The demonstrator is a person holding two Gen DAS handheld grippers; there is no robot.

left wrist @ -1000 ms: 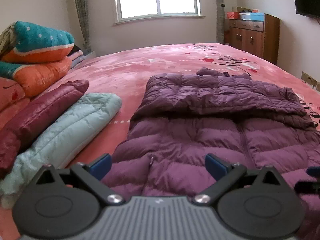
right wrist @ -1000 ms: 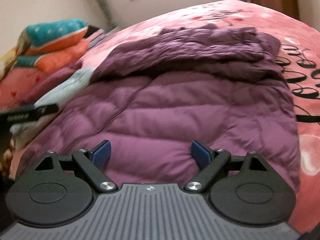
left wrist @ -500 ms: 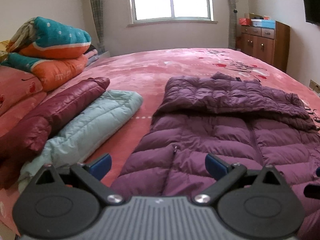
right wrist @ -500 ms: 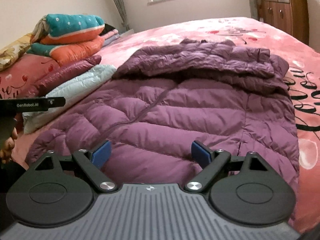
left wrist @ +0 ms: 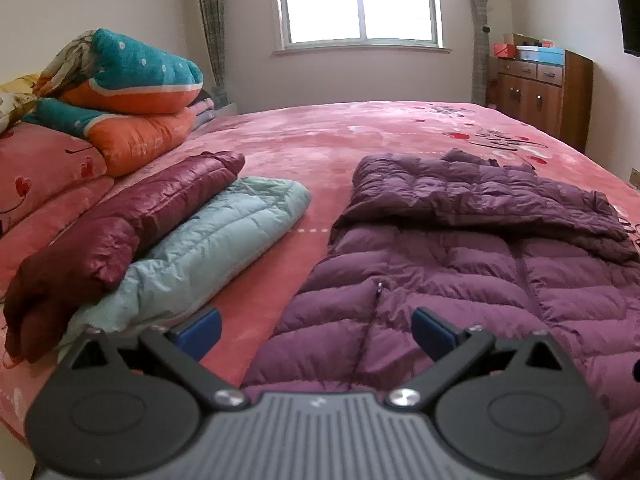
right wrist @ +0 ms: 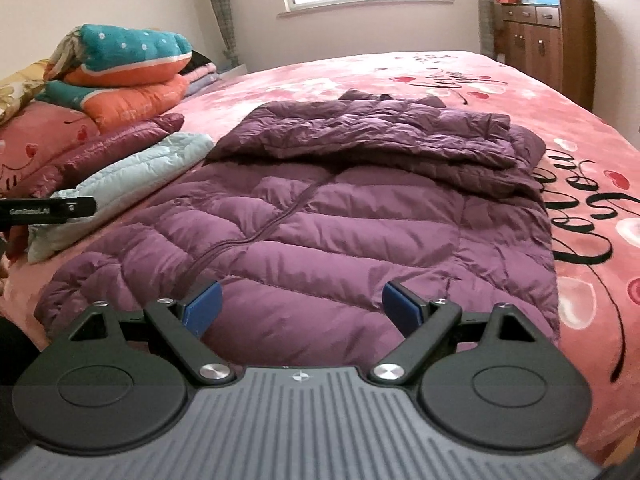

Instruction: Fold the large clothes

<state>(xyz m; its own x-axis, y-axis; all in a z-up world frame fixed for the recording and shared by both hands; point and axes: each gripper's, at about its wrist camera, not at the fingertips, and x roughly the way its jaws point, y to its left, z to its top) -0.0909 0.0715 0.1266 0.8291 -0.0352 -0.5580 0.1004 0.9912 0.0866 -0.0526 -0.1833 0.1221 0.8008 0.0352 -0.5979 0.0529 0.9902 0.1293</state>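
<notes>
With the fingers of the left gripper (left wrist: 316, 330) and right gripper (right wrist: 301, 306) spread wide and empty, the slippery purple down jacket (right wrist: 320, 216) (its sleeves already folded in) could be sprung open if only one puffy layer were pinched.

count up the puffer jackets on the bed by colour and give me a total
Purple jacket, spread out, top folded over: 1
Maroon jacket, folded: 1
Light blue jacket, folded: 1
Total: 3
</notes>
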